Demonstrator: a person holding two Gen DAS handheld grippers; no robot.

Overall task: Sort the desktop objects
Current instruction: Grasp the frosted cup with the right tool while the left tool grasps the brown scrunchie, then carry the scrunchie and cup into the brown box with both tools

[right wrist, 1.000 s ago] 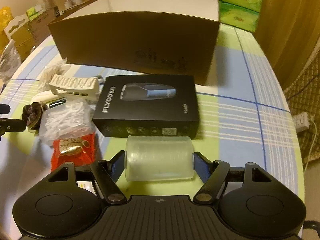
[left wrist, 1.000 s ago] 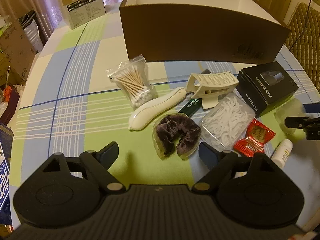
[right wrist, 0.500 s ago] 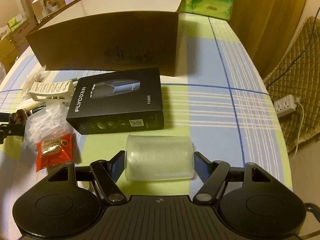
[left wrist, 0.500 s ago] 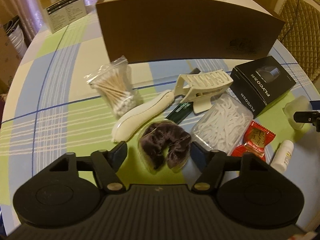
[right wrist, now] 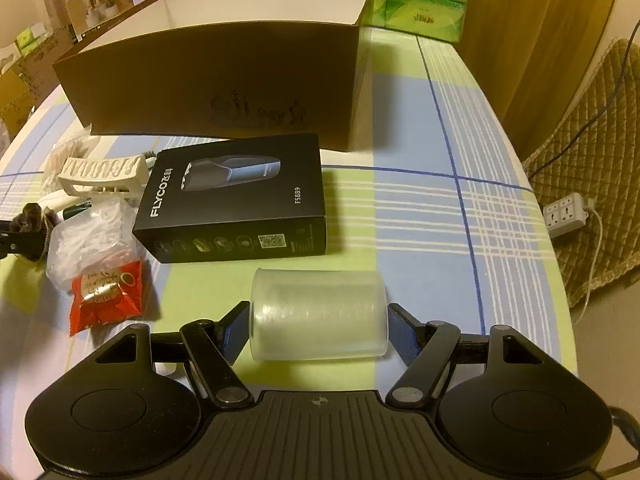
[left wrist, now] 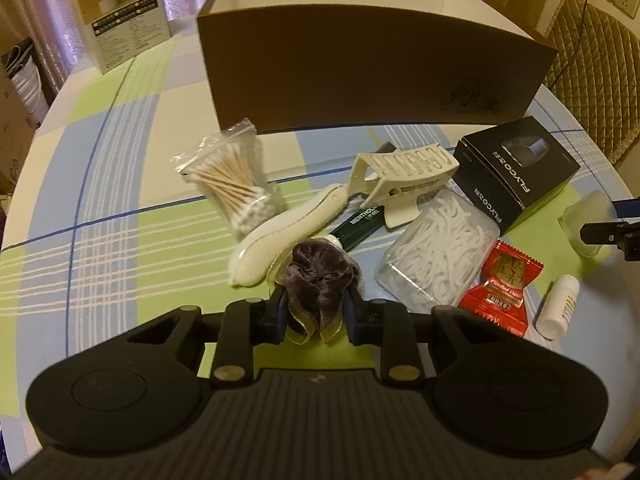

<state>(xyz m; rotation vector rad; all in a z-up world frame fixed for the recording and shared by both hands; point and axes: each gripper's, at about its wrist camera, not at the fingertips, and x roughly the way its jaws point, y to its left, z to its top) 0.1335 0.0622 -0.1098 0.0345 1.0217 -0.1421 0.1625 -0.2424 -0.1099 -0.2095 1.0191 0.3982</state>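
Note:
My left gripper [left wrist: 314, 314] is shut on the bagged purple scrunchie [left wrist: 316, 280], pinched between both pads near the table. My right gripper [right wrist: 318, 326] is shut on a frosted clear plastic cup [right wrist: 319, 314] lying sideways between its fingers, just above the checked tablecloth [right wrist: 420, 208]. The big brown open cardboard box [left wrist: 372, 68] stands behind the clutter. In the left wrist view the right gripper's finger and the cup [left wrist: 586, 216] show at the far right edge. The scrunchie [right wrist: 28, 214] also shows at the left edge of the right wrist view.
Loose on the cloth lie a cotton swab bag [left wrist: 232, 184], a white oblong case [left wrist: 288, 228], a cream hair claw [left wrist: 400, 176], a green lip balm [left wrist: 360, 224], a floss pick tub [left wrist: 436, 248], a red packet [left wrist: 502, 286], a small white bottle [left wrist: 558, 306] and a black shaver box [right wrist: 236, 196].
My left gripper moved forward over the scrunchie and shut on it. The right gripper, still holding the cup, shifted slightly relative to the shaver box.

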